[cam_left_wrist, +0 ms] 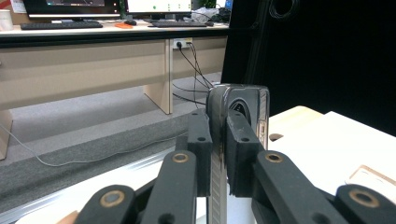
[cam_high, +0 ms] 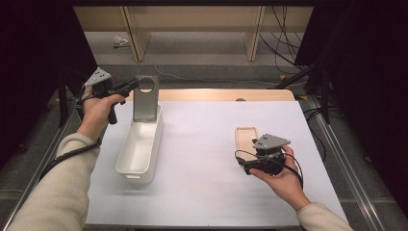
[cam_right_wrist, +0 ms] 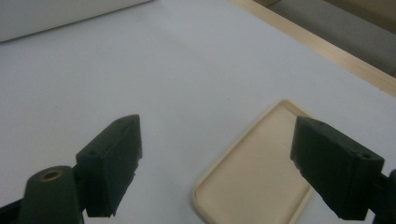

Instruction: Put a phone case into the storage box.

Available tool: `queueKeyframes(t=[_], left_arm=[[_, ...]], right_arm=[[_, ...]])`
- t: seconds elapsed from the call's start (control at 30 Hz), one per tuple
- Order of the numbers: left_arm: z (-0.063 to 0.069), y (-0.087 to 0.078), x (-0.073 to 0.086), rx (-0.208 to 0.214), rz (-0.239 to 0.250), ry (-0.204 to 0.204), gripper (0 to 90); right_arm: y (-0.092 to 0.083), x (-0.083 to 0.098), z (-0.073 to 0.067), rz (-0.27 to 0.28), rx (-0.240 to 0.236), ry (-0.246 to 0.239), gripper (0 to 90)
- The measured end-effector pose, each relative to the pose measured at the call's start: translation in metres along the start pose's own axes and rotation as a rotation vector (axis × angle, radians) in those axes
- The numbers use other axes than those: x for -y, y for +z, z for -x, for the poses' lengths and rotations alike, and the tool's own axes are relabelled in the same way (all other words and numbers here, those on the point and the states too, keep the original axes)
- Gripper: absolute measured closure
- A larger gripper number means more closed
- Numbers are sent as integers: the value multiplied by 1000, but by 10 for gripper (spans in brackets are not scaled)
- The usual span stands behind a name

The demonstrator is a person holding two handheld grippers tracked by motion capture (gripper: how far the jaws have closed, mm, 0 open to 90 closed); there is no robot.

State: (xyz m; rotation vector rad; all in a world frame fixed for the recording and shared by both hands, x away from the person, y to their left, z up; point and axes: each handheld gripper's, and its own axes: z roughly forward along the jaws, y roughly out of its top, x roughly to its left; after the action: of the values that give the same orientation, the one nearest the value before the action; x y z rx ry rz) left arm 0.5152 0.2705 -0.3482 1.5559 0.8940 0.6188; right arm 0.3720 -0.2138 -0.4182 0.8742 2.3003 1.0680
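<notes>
A grey phone case [cam_high: 145, 98] with a round camera hole stands upright over the far end of a long white bin [cam_high: 139, 149]. My left gripper [cam_high: 136, 86] is shut on the case's edge. In the left gripper view, the two pads [cam_left_wrist: 218, 140] clamp the thin edge of the grey case [cam_left_wrist: 243, 100]. A beige phone case [cam_high: 245, 137] lies flat on the white table. My right gripper [cam_high: 255, 159] hovers at its near end, open and holding nothing. In the right gripper view, its jaws [cam_right_wrist: 215, 144] stand wide apart above the beige case [cam_right_wrist: 257, 182].
The white table top [cam_high: 202, 159] has a wooden strip [cam_high: 216, 95] along its far edge, with floor and desk legs beyond. The bin's wall [cam_right_wrist: 56, 14] lies far off in the right gripper view. Cables trail on the floor at the back right.
</notes>
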Motion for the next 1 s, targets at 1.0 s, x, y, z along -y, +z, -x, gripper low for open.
queueKeyframes(t=[1.0], left_arm=[[-10,11,7,-19,-20,-12,816]], right_arm=[[-4,-1,-2,22,-2,3,175]])
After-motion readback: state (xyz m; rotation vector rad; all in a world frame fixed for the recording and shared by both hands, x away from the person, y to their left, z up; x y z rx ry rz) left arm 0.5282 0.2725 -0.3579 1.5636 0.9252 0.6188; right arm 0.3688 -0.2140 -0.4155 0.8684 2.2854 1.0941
